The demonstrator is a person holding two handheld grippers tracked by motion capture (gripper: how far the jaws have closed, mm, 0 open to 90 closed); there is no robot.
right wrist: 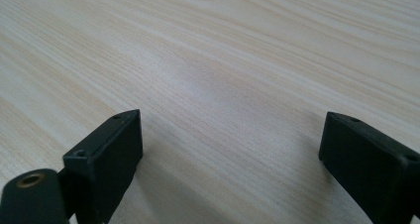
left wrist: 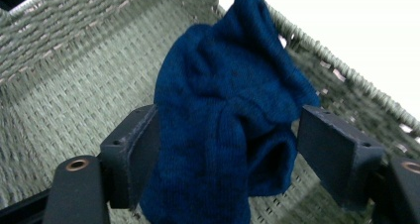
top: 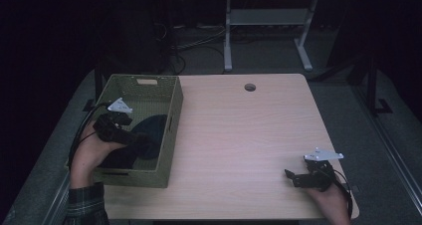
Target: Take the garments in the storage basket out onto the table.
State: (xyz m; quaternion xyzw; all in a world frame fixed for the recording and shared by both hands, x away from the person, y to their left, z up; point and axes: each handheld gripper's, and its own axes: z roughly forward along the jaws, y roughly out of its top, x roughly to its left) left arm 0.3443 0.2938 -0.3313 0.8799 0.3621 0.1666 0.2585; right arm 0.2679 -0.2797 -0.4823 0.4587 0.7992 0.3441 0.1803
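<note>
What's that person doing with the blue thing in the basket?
A person works with a gripper in each hand. The left gripper reaches into the woven green basket at the table's left side, its fingers set around a dark blue knitted cloth; the left one touches it, the right one stands apart. The right gripper waits open over the bare wooden table.

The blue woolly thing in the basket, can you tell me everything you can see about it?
The blue cloth looks like soft, dark blue knitted fabric with fine ribs, maybe a sock or hat; which one is unclear. It is crumpled and folded, lying inside the woven green basket and leaning up its wall on the table side. It sits between the two black jaws of the left gripper; one jaw touches it, while a small gap shows at the other.
</note>
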